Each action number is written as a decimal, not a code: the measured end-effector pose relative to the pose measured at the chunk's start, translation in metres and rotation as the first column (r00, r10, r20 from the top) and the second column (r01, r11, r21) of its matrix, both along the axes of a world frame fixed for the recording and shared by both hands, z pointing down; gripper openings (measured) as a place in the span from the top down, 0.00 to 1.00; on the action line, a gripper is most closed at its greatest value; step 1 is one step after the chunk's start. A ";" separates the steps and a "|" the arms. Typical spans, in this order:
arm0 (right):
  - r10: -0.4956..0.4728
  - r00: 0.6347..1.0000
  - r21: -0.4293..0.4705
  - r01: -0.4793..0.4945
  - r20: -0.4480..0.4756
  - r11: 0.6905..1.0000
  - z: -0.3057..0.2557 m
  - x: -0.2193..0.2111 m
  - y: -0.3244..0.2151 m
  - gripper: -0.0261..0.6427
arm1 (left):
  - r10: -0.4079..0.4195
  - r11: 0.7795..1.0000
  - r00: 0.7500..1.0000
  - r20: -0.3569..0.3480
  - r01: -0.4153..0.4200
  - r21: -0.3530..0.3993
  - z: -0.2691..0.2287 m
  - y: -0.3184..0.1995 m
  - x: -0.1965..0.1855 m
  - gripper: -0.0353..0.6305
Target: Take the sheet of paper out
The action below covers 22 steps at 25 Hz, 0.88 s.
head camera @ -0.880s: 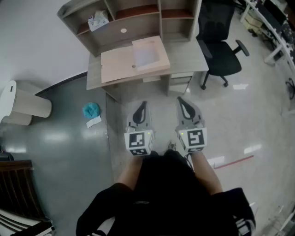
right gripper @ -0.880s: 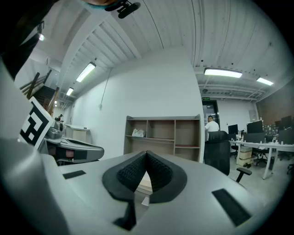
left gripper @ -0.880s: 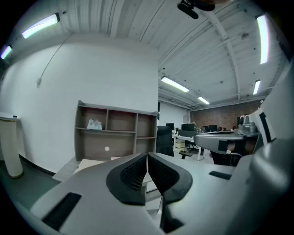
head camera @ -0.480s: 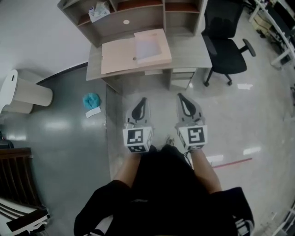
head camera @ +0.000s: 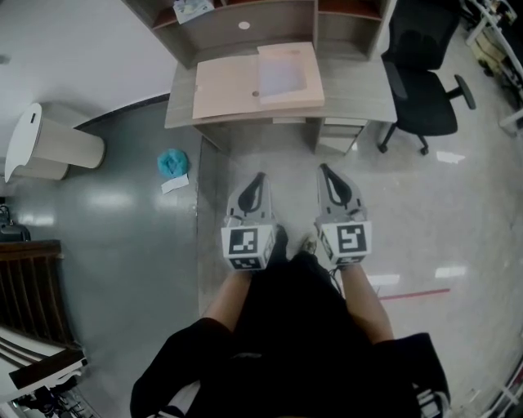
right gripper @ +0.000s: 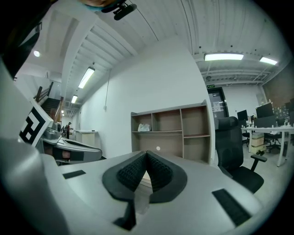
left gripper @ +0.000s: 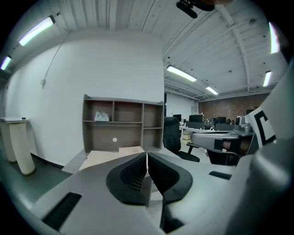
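On the grey desk (head camera: 359,90) lies an open beige folder (head camera: 233,90) with a pale sheet of paper (head camera: 283,72) on its right half. My left gripper (head camera: 260,176) and right gripper (head camera: 324,168) are held side by side over the floor, well short of the desk, both pointing at it. Both are shut with nothing between the jaws. In the left gripper view the left gripper (left gripper: 147,157) has its pads together, with the folder (left gripper: 108,157) beyond it. The right gripper (right gripper: 147,154) likewise has its pads pressed together.
A shelf hutch (head camera: 237,28) stands on the back of the desk with a packet (head camera: 194,8) in it. A black office chair (head camera: 425,77) is at the right. On the floor at the left are a white bin (head camera: 49,147), a blue bundle (head camera: 172,162) and a paper scrap (head camera: 174,184).
The desk has slid up and to the right in the head view and looks slightly larger. Both grippers stay shut and side by side.
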State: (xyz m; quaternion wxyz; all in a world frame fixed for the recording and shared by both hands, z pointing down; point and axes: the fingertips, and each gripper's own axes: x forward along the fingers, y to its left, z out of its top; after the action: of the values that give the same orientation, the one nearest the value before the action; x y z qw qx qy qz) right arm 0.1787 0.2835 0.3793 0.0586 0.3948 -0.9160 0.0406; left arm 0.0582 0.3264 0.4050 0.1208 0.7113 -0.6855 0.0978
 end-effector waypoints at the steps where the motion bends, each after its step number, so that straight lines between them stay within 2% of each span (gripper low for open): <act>1: -0.002 1.000 -0.005 0.002 -0.006 1.000 0.003 -0.004 -0.002 0.94 | -0.002 1.000 1.000 -0.009 0.002 -0.004 0.003 -0.003 -0.004 0.87; 9: 0.013 0.997 -0.034 -0.016 -0.075 0.999 0.014 -0.042 -0.043 0.94 | 0.037 0.999 0.995 -0.091 -0.038 -0.011 0.021 -0.057 -0.037 0.87; 16: 0.017 0.992 -0.038 -0.022 -0.128 0.999 0.018 -0.105 -0.094 0.94 | 0.083 0.996 0.985 -0.148 -0.087 -0.020 0.034 -0.118 -0.095 0.87; 22: 0.042 0.987 -0.043 -0.049 -0.157 0.998 0.019 -0.143 -0.127 0.94 | 0.126 0.991 0.978 -0.167 -0.131 -0.023 0.036 -0.153 -0.128 0.87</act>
State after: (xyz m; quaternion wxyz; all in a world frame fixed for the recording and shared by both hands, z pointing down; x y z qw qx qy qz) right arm 0.0352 0.1568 0.3984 0.1382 0.4163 -0.8981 0.0322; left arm -0.0701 0.1730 0.4412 0.1826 0.7576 -0.6239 0.0579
